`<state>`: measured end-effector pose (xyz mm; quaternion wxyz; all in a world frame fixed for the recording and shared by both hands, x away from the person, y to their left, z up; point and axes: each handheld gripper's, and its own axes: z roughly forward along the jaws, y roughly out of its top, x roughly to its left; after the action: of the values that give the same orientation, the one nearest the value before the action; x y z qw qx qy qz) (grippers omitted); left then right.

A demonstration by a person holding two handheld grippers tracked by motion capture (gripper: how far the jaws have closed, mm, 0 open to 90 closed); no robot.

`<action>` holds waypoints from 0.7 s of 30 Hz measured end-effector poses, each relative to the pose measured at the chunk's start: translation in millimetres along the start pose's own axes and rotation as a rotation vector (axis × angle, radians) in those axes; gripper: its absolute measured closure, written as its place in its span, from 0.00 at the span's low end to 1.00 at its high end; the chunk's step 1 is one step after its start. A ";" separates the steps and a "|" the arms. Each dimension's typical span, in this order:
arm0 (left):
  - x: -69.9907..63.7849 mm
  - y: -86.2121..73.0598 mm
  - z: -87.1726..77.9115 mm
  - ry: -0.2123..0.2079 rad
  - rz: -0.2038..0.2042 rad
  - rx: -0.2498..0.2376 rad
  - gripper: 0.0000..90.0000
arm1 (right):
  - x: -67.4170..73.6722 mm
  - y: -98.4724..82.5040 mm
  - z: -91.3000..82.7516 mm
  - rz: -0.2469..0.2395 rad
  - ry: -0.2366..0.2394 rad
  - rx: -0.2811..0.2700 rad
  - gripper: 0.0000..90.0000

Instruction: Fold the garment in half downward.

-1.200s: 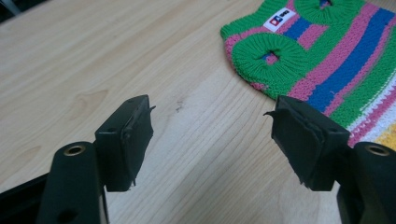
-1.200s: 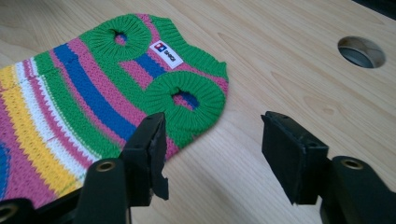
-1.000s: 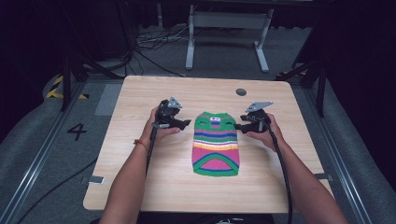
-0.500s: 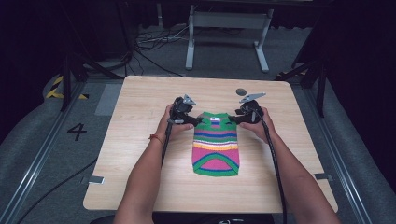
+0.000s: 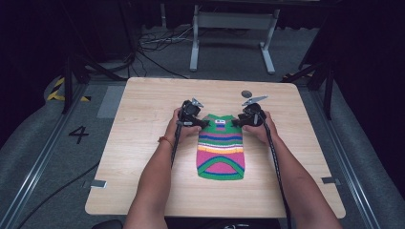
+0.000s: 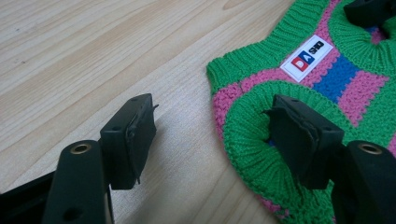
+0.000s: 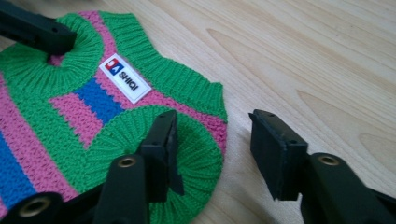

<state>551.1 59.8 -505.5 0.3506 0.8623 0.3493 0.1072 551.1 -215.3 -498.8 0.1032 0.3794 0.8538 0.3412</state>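
Lying flat, the striped sweater (image 5: pixel 220 147) is straddled at its armholes by the left gripper (image 5: pixel 199 124) and right gripper (image 5: pixel 239 122) (jaws apart), nothing yet gripped.

Overhead lighting is even on the table (image 5: pixel 143 143) — surroundings fall off to near black, detail there unreadable. High view is soft and low in resolution. Both gripper views are bright and sharp on the knitted sweater (image 7: pixel 70 121) — short soft shadows, no glare.
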 end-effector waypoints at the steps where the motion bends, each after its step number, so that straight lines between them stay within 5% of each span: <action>1: -0.5 0.4 -0.2 0.004 -0.003 0.004 0.36 | 1.0 0.4 0.1 -0.003 0.003 0.002 0.64; 7: -6.6 2.3 -1.0 0.020 -0.011 0.012 0.48 | 2.6 1.0 0.0 -0.004 0.034 0.005 0.79; 11: -7.1 1.3 -3.3 -0.014 -0.002 0.010 0.59 | 4.4 1.7 -0.1 -0.011 0.051 0.012 0.90; 15: -7.7 1.4 -5.3 -0.050 0.020 0.021 0.79 | 6.9 2.3 0.4 -0.030 0.042 0.008 0.93; 21: -12.5 2.3 -10.9 -0.025 0.061 0.001 0.91 | 9.9 3.0 -3.5 -0.033 0.041 -0.014 0.94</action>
<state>538.5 55.9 -495.3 0.3509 0.8741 0.3185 0.1070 544.5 -208.6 -493.4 0.0940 0.3576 0.8595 0.3530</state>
